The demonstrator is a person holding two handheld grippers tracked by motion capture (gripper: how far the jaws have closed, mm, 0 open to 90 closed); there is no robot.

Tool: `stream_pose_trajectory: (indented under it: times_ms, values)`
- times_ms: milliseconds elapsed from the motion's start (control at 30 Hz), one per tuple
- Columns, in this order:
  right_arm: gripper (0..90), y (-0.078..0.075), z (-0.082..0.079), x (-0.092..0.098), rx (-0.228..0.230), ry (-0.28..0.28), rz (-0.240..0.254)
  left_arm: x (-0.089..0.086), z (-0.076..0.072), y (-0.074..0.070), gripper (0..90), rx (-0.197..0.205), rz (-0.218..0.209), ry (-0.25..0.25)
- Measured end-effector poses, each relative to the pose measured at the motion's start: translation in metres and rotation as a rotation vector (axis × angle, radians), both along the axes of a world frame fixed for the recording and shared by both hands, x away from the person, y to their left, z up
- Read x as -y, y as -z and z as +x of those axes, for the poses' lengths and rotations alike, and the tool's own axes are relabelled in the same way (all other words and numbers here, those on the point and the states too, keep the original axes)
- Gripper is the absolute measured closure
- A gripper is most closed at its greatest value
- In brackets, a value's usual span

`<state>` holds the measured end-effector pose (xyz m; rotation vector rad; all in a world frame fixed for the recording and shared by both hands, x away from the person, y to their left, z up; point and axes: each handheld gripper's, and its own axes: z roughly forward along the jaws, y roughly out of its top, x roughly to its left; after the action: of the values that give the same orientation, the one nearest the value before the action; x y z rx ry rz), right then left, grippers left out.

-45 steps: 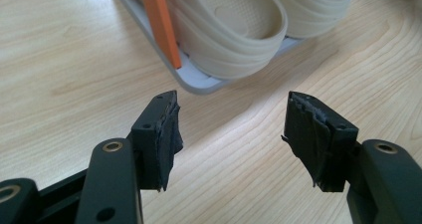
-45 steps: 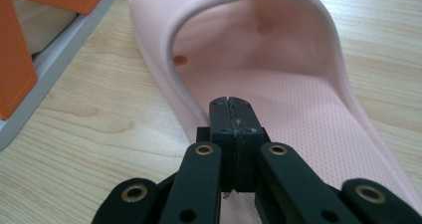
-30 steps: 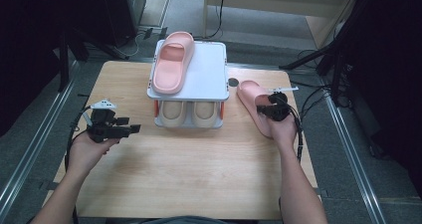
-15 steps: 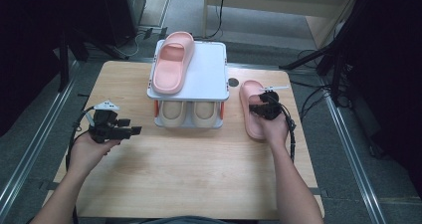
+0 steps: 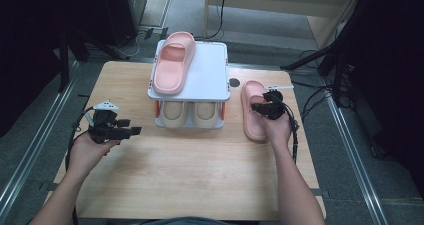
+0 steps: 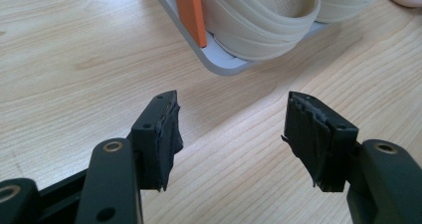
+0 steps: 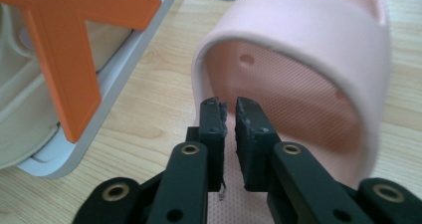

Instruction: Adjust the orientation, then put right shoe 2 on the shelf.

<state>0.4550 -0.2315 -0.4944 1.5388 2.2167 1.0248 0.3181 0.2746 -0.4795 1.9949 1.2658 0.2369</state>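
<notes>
A pink slipper lies flat on the table just right of the white two-level rack. My right gripper hovers low over its footbed by the strap opening. Its jaws have just been opening and stand a narrow slit apart with nothing between them. The matching pink slipper rests on the rack's top shelf. A beige pair sits on the lower shelf. My left gripper is open over bare wood, left of the rack, jaws empty.
Orange posts hold up the rack's corners. A small dark round thing lies between the rack and the slipper's toe. Cables trail from both grippers. Bare wood stretches across the front of the table.
The right hand carried the pink slipper left, closer to the rack, and straightened it. The slipper now lies flat on the table. The left gripper stayed put.
</notes>
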Motion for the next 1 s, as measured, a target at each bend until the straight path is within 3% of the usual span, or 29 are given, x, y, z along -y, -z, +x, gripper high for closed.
stream_pose_trajectory:
  times_ms: [167,400,633,1000]
  values:
    - [74.5,-0.005,-0.004,0.004,-0.004,-0.008,0.040,-0.001,0.004,0.002,38.9,-0.007,-0.006,-0.005]
    - [62.9,-0.007,-0.017,0.010,0.021,-0.031,-0.010,-0.003,0.016,0.001,39.1,-0.010,-0.024,-0.018]
    - [60.5,-0.009,-0.025,0.023,0.044,0.007,0.003,-0.006,0.025,0.003,39.4,-0.016,-0.026,-0.024]
    - [60.0,-0.011,-0.021,0.041,0.069,0.060,0.020,-0.008,0.021,0.005,39.4,-0.022,-0.029,-0.034]
